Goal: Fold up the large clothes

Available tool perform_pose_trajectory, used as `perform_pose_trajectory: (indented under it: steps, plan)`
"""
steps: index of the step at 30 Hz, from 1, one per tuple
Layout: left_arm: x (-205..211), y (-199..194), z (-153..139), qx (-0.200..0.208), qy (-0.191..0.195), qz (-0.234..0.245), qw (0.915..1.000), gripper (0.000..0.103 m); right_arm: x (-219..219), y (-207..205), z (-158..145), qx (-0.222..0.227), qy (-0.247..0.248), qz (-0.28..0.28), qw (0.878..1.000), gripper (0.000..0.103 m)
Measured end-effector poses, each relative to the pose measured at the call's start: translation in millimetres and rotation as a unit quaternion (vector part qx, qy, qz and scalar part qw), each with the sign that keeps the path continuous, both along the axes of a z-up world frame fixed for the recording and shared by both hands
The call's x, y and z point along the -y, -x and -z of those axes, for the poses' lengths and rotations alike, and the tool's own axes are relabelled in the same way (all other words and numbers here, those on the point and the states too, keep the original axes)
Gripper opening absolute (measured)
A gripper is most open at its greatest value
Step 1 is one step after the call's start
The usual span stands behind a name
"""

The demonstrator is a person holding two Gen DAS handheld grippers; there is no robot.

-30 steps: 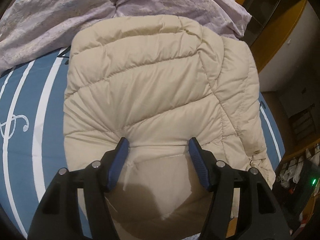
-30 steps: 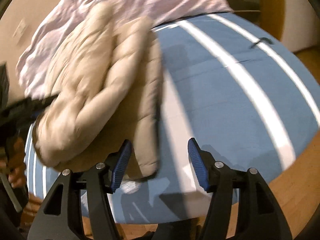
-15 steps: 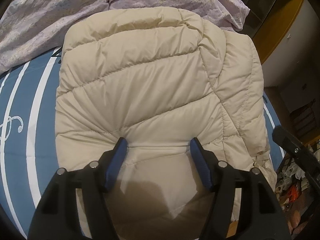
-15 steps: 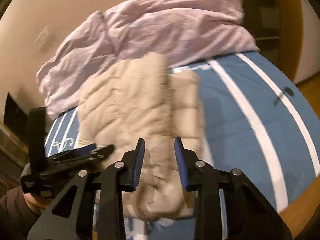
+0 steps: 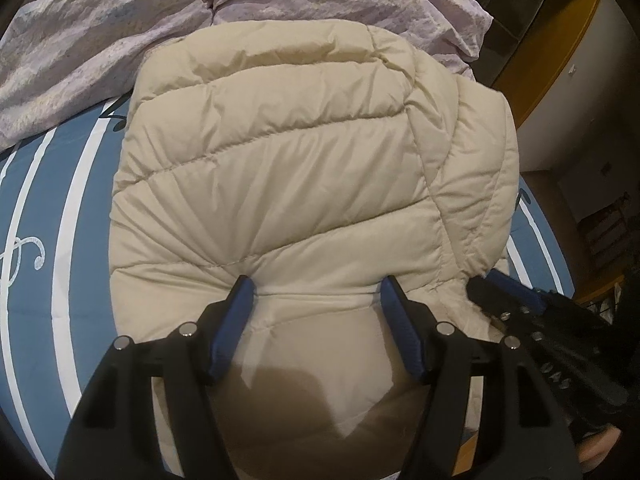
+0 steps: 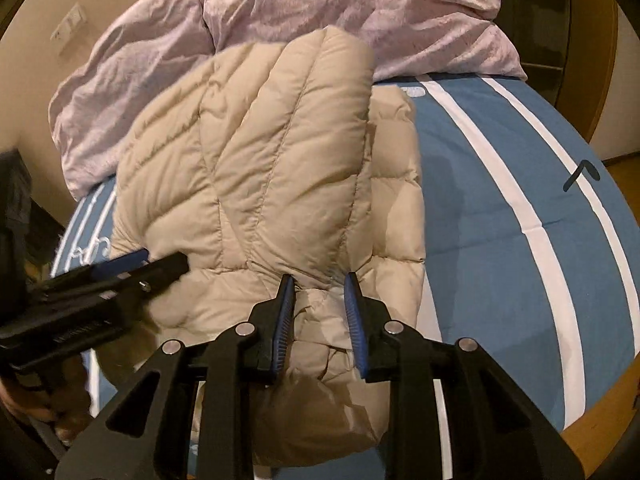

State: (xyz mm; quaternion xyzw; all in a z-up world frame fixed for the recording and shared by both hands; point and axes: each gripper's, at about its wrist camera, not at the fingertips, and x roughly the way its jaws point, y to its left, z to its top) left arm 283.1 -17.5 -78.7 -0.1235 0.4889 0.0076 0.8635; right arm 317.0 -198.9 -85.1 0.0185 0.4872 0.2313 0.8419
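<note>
1. Left claw (image 5: 316, 292): its jaws stand wide, planted on the near hem of the jacket (image 5: 280, 184) at about 6 o'clock in the left wrist view. Puffy cloth bulges up between the blue pads (image 5: 234, 320). Whether they pinch it or merely rest against it, I cannot tell.

2. The jacket, beige and quilted, lies on the bed (image 5: 60, 220), a blue cover with white stripes. It sits mid-bed; its far edge at 12 o'clock meets the lilac duvet (image 5: 120, 20).

3. In the right wrist view the jacket (image 6: 256, 168) shows as a narrow, layered bundle: one quilted panel lies over another, whose edge peeks out at 3 o'clock. So, judging from that, the lengthwise folds are done.

4. Right claw (image 6: 318, 284): its jaws are closing, with a bunched hem corner of the jacket between them. The pads (image 6: 286, 320) already press into the cloth on both sides, so it has hold of that corner. In the left wrist view this claw (image 5: 492, 288) comes in at 4 o'clock, at the jacket's right hem corner.

5. The left claw (image 6: 136, 268) shows at 9 o'clock in the right wrist view, at the other hem corner. Both tools thus sit on the near edge.

6. Left to do, by my reading: carry the near hem up toward 12 o'clock to halve the bundle, then press it flat. The puffy fill will likely spring back, so the fold may need holding down.
</note>
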Motion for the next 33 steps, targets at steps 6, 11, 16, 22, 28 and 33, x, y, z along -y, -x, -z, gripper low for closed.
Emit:
perform_pose_trajectory:
  steps: [6, 11, 16, 22, 28, 33]
  plan:
    - [-4, 5, -14, 0.017, 0.023, -0.003, 0.9996, 0.064, -1, 0, 20, 0.001, 0.025, -0.003, 1.000, 0.027]
    - [-17, 2, -34, 0.043, 0.007, -0.018, 0.9989, 0.064, 6, -4, 27, -0.013, 0.014, 0.006, 1.000, 0.027]
    - [-32, -15, -43, 0.051, -0.023, -0.038, 0.9977, 0.064, 7, -3, 28, -0.012, 0.012, 0.008, 1.000, 0.027]
    - [-42, -35, -39, 0.048, -0.074, -0.064, 0.9940, 0.068, 6, -3, 27, -0.011, 0.014, 0.010, 1.000, 0.028]
    - [-31, -43, -3, 0.031, -0.128, -0.058, 0.9895, 0.076, 6, -2, 27, -0.011, 0.013, 0.010, 1.000, 0.028]
    - [-24, -44, 11, 0.038, -0.154, -0.055, 0.9859, 0.076, 7, -4, 28, -0.012, 0.010, 0.011, 1.000, 0.028]
